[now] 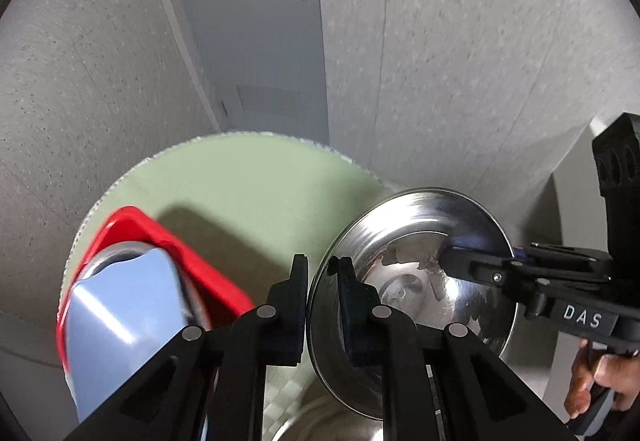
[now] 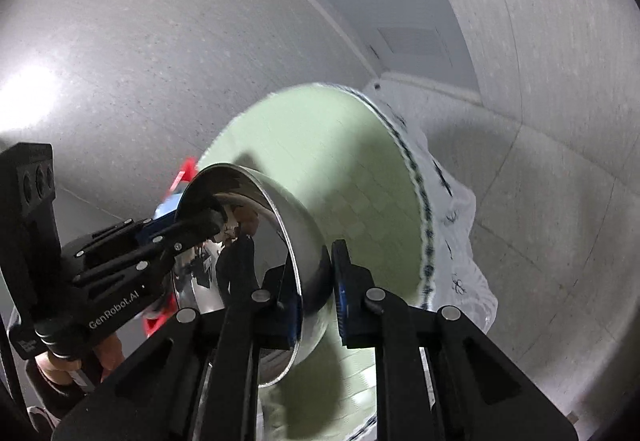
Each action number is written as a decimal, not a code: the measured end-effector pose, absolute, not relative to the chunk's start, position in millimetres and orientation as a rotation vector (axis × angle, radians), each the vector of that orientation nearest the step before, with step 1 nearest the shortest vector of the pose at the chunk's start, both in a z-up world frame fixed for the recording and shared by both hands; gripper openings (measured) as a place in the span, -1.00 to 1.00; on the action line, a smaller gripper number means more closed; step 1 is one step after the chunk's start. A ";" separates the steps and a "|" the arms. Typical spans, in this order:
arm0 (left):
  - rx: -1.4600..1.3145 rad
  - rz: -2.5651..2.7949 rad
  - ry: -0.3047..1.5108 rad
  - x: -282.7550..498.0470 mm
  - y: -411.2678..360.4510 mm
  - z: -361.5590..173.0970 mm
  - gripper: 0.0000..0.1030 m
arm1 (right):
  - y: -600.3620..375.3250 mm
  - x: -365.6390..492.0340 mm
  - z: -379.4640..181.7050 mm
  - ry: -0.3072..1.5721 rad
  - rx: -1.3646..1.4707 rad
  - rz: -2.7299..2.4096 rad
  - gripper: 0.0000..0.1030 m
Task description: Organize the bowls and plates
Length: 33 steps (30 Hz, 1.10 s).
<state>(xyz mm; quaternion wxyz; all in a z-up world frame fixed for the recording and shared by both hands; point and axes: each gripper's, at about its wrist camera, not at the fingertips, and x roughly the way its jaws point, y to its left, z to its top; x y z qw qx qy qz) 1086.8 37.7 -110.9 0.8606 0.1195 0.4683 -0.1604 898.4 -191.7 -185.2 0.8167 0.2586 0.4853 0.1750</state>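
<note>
A shiny steel bowl [image 1: 408, 233] hangs tilted above the round green-covered table [image 1: 240, 181], gripped from two sides. My left gripper [image 1: 320, 273] is shut on its near rim, one finger inside and one outside. My right gripper [image 1: 452, 257] reaches in from the right and is shut on the opposite rim. In the right wrist view the bowl [image 2: 308, 241] stands on edge between the blue pads of the right gripper [image 2: 316, 289], while the left gripper [image 2: 208, 221] clamps the rim at the left.
A red tray [image 1: 192, 253] at the left holds a pale blue dish [image 1: 120, 305] over a steel one. Another steel bowl [image 1: 316, 425] lies below the fingers. A white cloth [image 2: 452, 225] hangs over the table's edge. A hand [image 1: 600, 381] holds the right gripper. A door [image 1: 260, 41] stands behind.
</note>
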 end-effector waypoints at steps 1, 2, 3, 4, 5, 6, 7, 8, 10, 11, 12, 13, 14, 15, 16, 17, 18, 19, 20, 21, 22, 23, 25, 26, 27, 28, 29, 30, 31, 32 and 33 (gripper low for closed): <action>0.239 -0.346 0.966 1076.8 45.2 -105.1 -0.78 | -186.6 893.6 -175.5 1.031 0.534 0.378 -0.73; 0.233 -0.351 0.960 1067.4 51.9 -101.4 -0.78 | -180.9 887.1 -166.1 1.023 0.520 0.382 -0.73; 0.227 -0.353 0.951 1056.2 60.0 -98.1 -0.78 | -174.2 880.1 -158.4 1.021 0.503 0.384 -0.73; 0.224 -0.355 0.942 1044.7 67.6 -95.0 -0.78 | -169.0 875.4 -154.4 1.025 0.489 0.386 -0.73; 0.221 -0.356 0.937 1034.1 74.9 -93.0 -0.78 | -162.4 868.1 -150.6 1.027 0.479 0.386 -0.73; 0.214 -0.358 0.935 1022.5 84.2 -92.6 -0.78 | -156.2 861.2 -147.4 1.028 0.467 0.386 -0.73; 0.208 -0.359 0.939 1012.4 91.5 -93.4 -0.78 | -149.0 853.7 -145.2 1.035 0.452 0.386 -0.73; 0.208 -0.363 0.946 1003.7 97.5 -97.0 -0.78 | -142.2 845.8 -144.1 1.040 0.440 0.380 -0.73; 0.200 -0.375 0.969 990.7 111.3 -106.3 -0.78 | -129.5 832.3 -146.4 1.060 0.412 0.367 -0.74; 0.190 -0.380 0.987 984.3 117.6 -110.7 -0.78 | -124.6 826.9 -149.0 1.069 0.404 0.358 -0.74; 0.187 -0.383 1.003 976.2 124.7 -113.5 -0.78 | -119.6 821.9 -152.2 1.081 0.392 0.348 -0.74; 0.188 -0.387 1.012 968.0 127.6 -111.8 -0.78 | -117.1 818.1 -156.2 1.089 0.384 0.340 -0.74; 0.187 -0.392 1.026 963.8 131.0 -118.1 -0.77 | -115.0 813.6 -160.0 1.099 0.380 0.327 -0.74; 0.188 -0.397 1.035 961.4 133.1 -116.0 -0.77 | -111.6 809.7 -163.4 1.108 0.368 0.310 -0.74; 0.189 -0.403 1.048 962.7 134.5 -118.6 -0.77 | -110.0 807.2 -165.3 1.112 0.353 0.294 -0.74; 0.195 -0.406 1.058 962.9 133.0 -122.5 -0.76 | -108.5 805.2 -166.4 1.116 0.340 0.278 -0.74; 0.205 -0.408 1.059 961.7 132.8 -125.2 -0.75 | -106.5 803.2 -168.1 1.123 0.327 0.261 -0.74; 0.214 -0.413 1.063 961.5 132.5 -128.1 -0.75 | -105.6 803.0 -169.2 1.125 0.318 0.250 -0.74; 0.216 -0.417 1.074 963.3 132.4 -131.6 -0.75 | -105.0 802.3 -170.5 1.128 0.309 0.238 -0.74; 0.215 -0.415 1.084 968.8 132.3 -132.9 -0.75 | -103.6 801.5 -171.9 1.132 0.297 0.229 -0.74; 0.217 -0.412 1.090 971.1 132.5 -135.6 -0.74 | -101.5 801.4 -174.0 1.137 0.285 0.222 -0.74; 0.224 -0.410 1.090 977.7 129.0 -135.5 -0.73 | -99.4 800.8 -175.5 1.140 0.279 0.215 -0.74; 0.233 -0.406 1.095 983.7 127.3 -138.0 -0.73 | -93.9 800.4 -178.3 1.144 0.251 0.201 -0.74; 0.231 -0.404 1.105 988.8 125.3 -141.4 -0.73 | -91.2 801.6 -180.6 1.148 0.243 0.193 -0.74; 0.228 -0.402 1.108 990.7 123.4 -143.6 -0.73 | -89.9 802.6 -183.2 1.154 0.234 0.184 -0.74; 0.228 -0.402 1.110 991.9 122.8 -145.6 -0.69 | -88.2 802.8 -184.7 1.155 0.223 0.175 -0.74; 0.230 -0.396 1.110 992.6 121.8 -147.2 -0.63 | -87.4 802.9 -186.5 1.158 0.209 0.165 -0.74; 0.228 -0.400 1.113 993.5 121.7 -148.3 -0.60 | -86.3 804.3 -188.9 1.167 0.203 0.160 -0.74; 0.222 -0.410 1.112 994.3 121.7 -149.3 -0.53 | -86.6 805.2 -191.3 1.169 0.207 0.160 -0.74; 0.217 -0.413 1.107 994.2 121.7 -149.5 -0.48 | -85.8 805.4 -191.6 1.166 0.201 0.160 -0.74; 0.216 -0.415 1.104 994.5 121.6 -151.4 -0.46 | -84.1 805.7 -192.1 1.169 0.192 0.155 -0.74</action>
